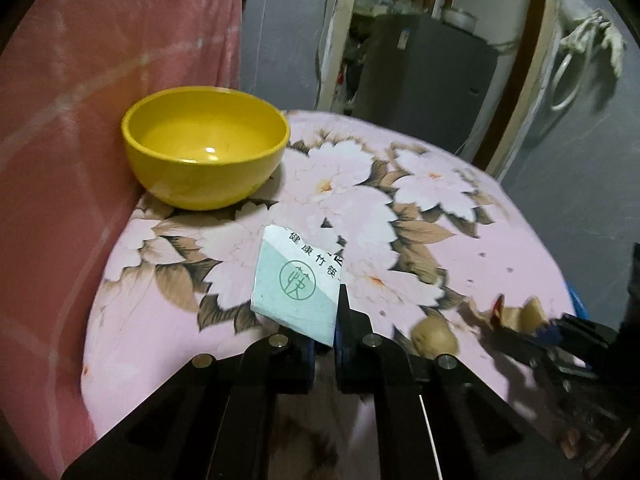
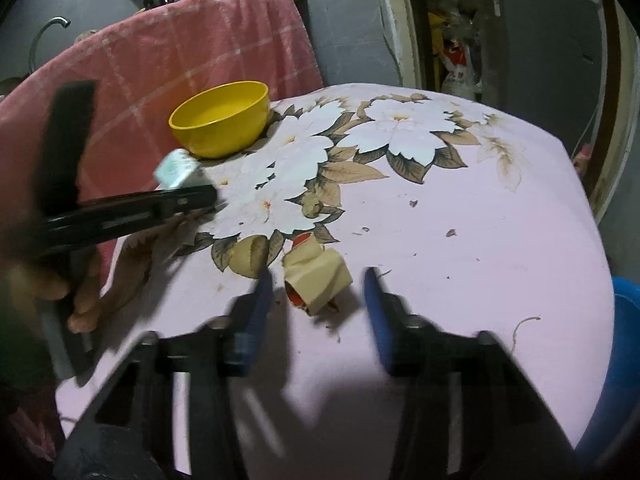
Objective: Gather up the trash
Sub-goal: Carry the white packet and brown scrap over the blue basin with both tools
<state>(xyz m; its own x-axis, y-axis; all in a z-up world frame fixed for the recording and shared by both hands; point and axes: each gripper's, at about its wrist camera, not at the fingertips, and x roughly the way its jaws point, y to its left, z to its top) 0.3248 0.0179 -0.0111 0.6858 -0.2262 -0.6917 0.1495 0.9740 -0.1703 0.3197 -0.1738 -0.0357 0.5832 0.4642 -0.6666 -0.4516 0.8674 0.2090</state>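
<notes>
Two grippers are working over the floral tablecloth (image 2: 500,240). The left gripper (image 1: 334,332) is pinching a pale green paper wrapper (image 1: 296,280) tight, lifted near the yellow bowl (image 1: 206,146). The right gripper (image 2: 318,300) is standing open, its blue fingers (image 2: 262,296) straddling a crumpled tan scrap (image 2: 316,278) lying on the cloth, untouched.

A glossy, smooth yellow bowl (image 1: 206,146) sits at ten o'clock on the counter (image 2: 500,240), which is covered in matt floral cloth. The printed wrapper (image 1: 298,280) looks like smooth paper; the crumpled tan scrap (image 2: 316,276) looks like matt paper. The pink checked towel (image 1: 80,120) behind is soft cloth.
</notes>
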